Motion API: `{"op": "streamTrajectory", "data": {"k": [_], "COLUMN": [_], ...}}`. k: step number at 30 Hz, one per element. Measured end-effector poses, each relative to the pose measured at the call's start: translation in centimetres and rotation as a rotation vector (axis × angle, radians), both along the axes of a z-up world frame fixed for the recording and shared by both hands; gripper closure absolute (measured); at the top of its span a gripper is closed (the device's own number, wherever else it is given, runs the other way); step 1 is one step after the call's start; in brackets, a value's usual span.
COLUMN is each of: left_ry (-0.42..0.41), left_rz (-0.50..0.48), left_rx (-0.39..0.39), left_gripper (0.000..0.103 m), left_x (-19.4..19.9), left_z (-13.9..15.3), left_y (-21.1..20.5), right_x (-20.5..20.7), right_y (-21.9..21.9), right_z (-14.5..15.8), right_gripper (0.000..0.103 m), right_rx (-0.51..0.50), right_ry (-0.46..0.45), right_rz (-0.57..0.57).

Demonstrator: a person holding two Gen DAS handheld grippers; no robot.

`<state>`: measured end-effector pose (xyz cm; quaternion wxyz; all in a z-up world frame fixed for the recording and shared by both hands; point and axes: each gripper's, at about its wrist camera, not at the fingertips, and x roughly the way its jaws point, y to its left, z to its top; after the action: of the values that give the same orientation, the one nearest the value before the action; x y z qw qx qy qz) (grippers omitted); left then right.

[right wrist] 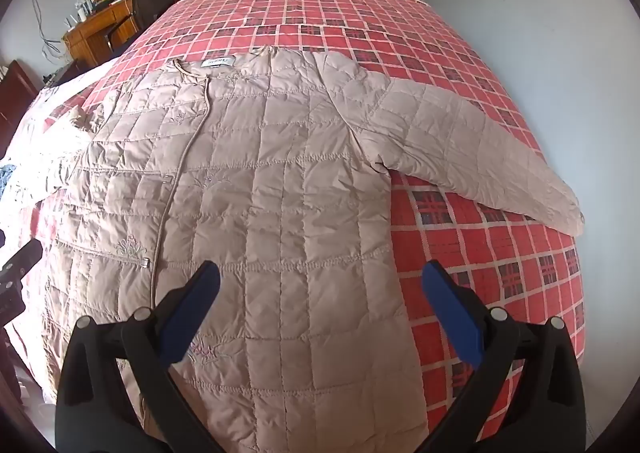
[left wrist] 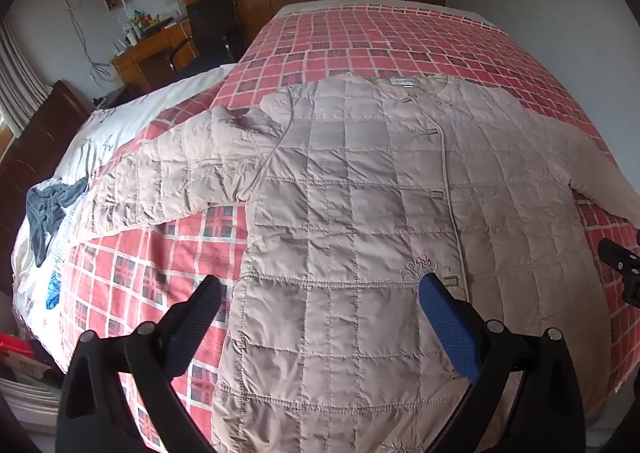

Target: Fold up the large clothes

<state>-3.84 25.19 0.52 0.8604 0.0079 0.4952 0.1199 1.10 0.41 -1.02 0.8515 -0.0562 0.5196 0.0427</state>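
The quilted coat (left wrist: 352,189) lies flat and buttoned on the bed (right wrist: 500,253), collar away, long axis running straight ahead from both spread, empty tools; left tool (left wrist: 320,301) is nearer the left sleeve (left wrist: 160,181), right tool (right wrist: 320,285) nearer the right sleeve (right wrist: 480,149).

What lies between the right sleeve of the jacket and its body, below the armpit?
Only bare red plaid bedspread shows in the wedge between the right sleeve and the quilted jacket body. The right wrist view shows it; nothing else lies there.
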Motion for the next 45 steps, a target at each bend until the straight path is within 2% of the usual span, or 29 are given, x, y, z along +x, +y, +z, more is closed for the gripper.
{"op": "streamTrajectory", "data": {"k": [32,37,41,45], "left_ry": [0.001,-0.004,0.011,0.017], "left_rz": [-0.002,-0.009,-0.001,0.004], "left_rx": [0.008,-0.011,-0.061,-0.060], "left_gripper": [0.004,0.004,0.004,0.004], "left_x": [0.2,0.3,0.9,2.2], "left_z": [-0.2,-0.1,-0.7,-1.1], "left_y": [0.0,0.1,-0.2,-0.5], "right_x": [0.5,0.5,1.2,4.1], "right_y": [-0.3,-0.6,-2.4,-8.1], "right_z": [0.1,0.1,-0.2,-1.7], "right_gripper": [0.003,0.003,0.003,0.003], "right_rx": [0.007,0.012,0.049,0.077], "right_ry": [-0.008,-0.014,-0.025,0.016], "right_rz": [0.001,-0.001,-0.026,-0.157]}}
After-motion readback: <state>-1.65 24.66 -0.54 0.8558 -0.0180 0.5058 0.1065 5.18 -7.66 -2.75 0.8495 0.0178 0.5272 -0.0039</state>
